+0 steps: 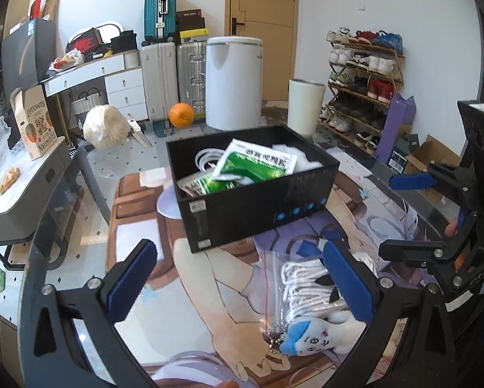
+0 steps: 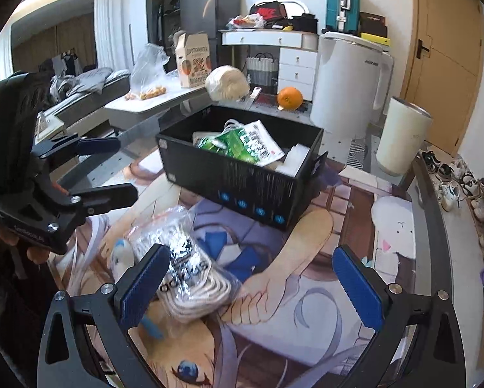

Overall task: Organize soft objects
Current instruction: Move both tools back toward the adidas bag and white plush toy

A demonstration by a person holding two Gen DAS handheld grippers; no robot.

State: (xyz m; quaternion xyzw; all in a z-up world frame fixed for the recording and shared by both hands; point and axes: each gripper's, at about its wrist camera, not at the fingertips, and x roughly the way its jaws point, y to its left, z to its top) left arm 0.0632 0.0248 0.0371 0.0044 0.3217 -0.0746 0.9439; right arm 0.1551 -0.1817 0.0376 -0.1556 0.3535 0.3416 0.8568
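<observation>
A black box (image 1: 261, 203) stands on the printed table mat (image 1: 209, 291) and holds green-and-white packets (image 1: 251, 165) and a white cable. It also shows in the right wrist view (image 2: 251, 181). A clear bag of white rope (image 1: 303, 287) lies in front of the box, beside a small white-and-blue plush toy (image 1: 316, 339). The bag (image 2: 190, 268) and the toy (image 2: 122, 255) show in the right wrist view too. My left gripper (image 1: 242, 278) is open and empty, its right finger over the bag. My right gripper (image 2: 251, 281) is open and empty, its left finger over the bag.
On the table's far side stand a white kettle (image 1: 233, 80), a white cylinder (image 1: 305, 106), an orange (image 1: 181, 114) and a ball of twine (image 1: 106, 127). A shoe rack (image 1: 361, 87) lines the right wall. Suitcases and a desk stand behind.
</observation>
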